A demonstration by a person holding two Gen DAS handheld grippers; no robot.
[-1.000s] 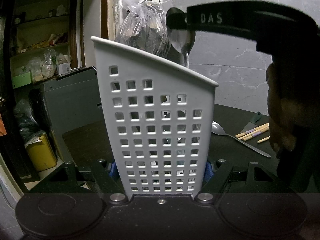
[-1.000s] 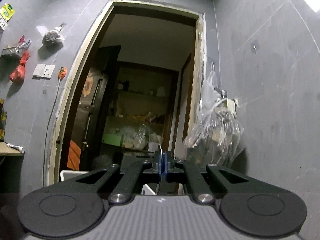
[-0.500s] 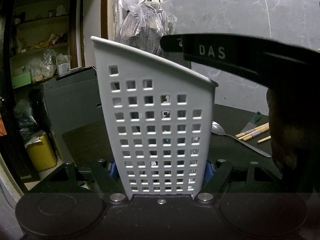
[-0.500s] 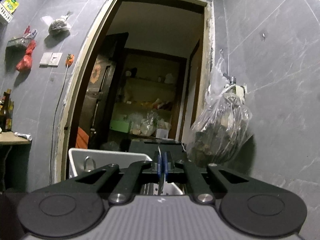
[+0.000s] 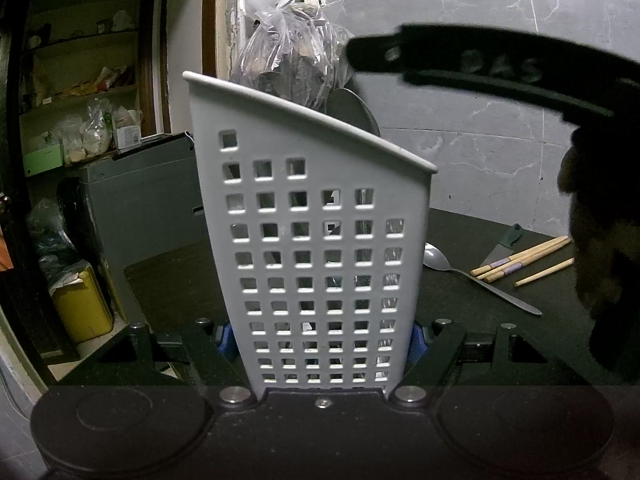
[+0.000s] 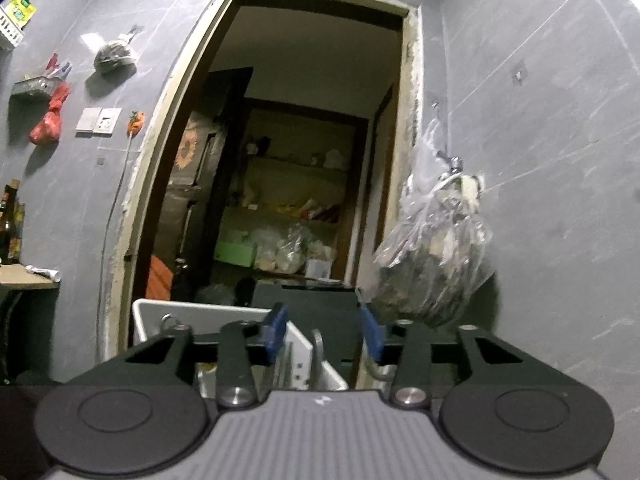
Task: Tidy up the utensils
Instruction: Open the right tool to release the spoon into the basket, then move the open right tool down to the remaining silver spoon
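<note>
Item one, the white perforated utensil caddy (image 5: 320,248): a single piece, standing upright on the dark table (image 5: 172,280) toward its left edge, clamped low on both side walls by my left gripper (image 5: 322,340), whose blue pads press its base. I judge it light, thin-walled plastic, stiff enough to hold by the base but top-heavy and apt to tip, so the low two-sided hold suits it. From the right wrist view it shows two compartments split by a divider. Item two, spoons: two counted. One spoon in the caddy (image 5: 354,112) stands bowl up behind the rim, its handle down inside; my right gripper (image 6: 322,330) hangs above it with jaws that have just been opening, now parted, pads touching nothing, the spoon handle between them but free. One loose spoon (image 5: 472,276) lies flat on the table just right of the caddy; steel, rigid, slick, best pinched across the thin handle. Item three, a knife (image 5: 504,242), one, dark handle, toward the table's far right edge. Item four, wooden chopsticks (image 5: 520,260): about four, light and prone to roll, lying beside the knife; exact count uncertain where they overlap.
</note>
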